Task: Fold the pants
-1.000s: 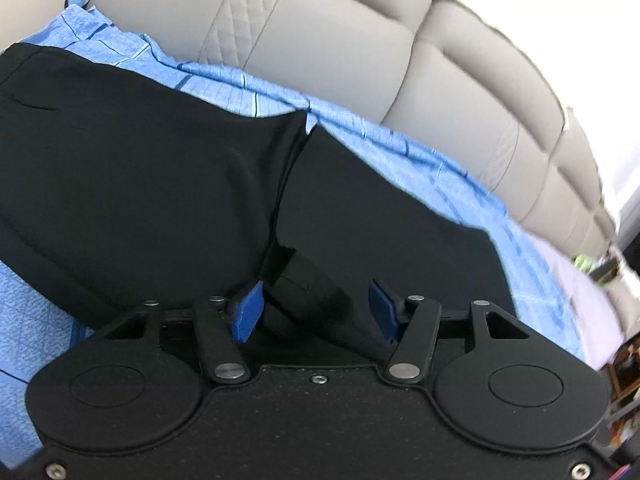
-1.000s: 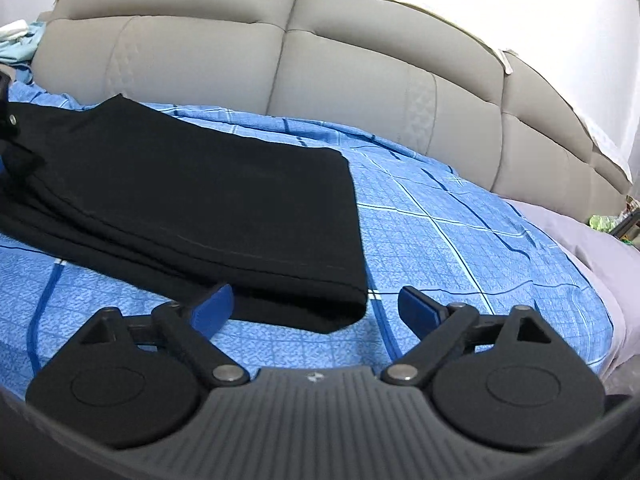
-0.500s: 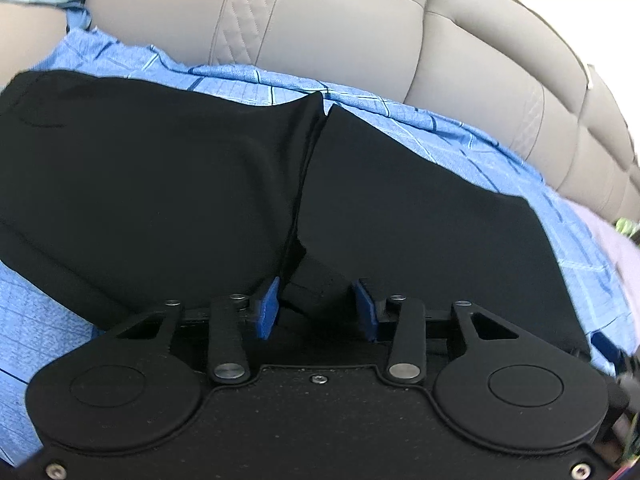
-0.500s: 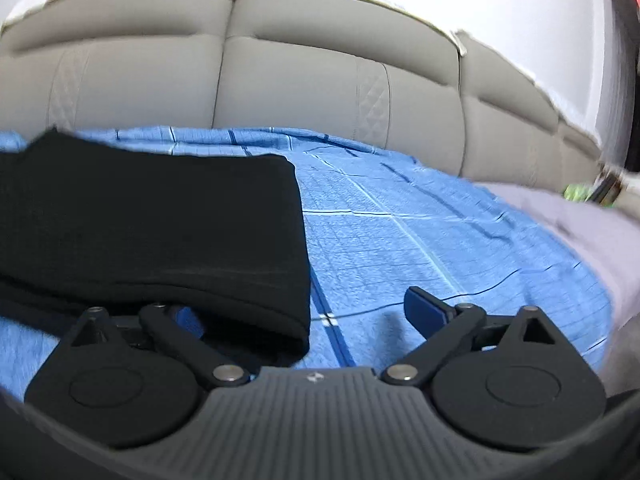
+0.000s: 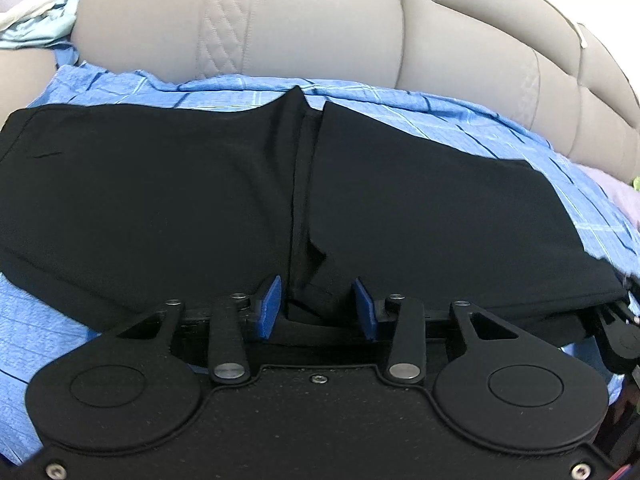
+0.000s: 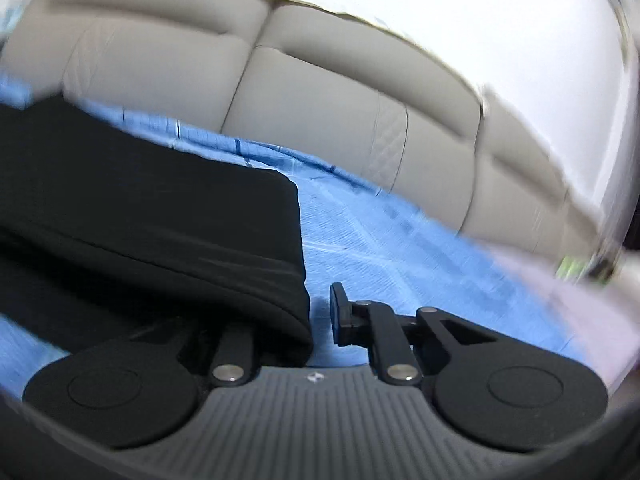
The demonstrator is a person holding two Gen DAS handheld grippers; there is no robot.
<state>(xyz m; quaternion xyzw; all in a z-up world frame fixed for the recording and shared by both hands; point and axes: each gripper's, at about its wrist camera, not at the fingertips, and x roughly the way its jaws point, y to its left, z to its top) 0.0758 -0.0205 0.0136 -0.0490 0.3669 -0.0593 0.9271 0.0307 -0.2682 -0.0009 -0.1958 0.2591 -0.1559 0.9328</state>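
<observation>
Black pants (image 5: 420,216) lie folded lengthwise on the blue checked bed sheet (image 5: 240,92). My left gripper (image 5: 316,304) is shut on a bunched fold of the pants at their near edge, by the crotch seam. In the right wrist view the pants' leg end (image 6: 168,232) lies left of centre. My right gripper (image 6: 316,316) has closed on the near corner of the leg end; its left finger is hidden under the cloth, and its right fingertip (image 6: 340,312) shows beside the hem. The right gripper also shows at the left wrist view's right edge (image 5: 616,332).
A grey padded headboard (image 5: 360,28) runs along the back of the bed. A pale blue cloth (image 5: 44,24) lies at the far left. A lilac cover (image 6: 560,280) lies at the bed's right side. The right wrist view is motion-blurred.
My left gripper closed from open onto the pants fold. My right gripper slid left onto the leg end's corner and closed from wide open.
</observation>
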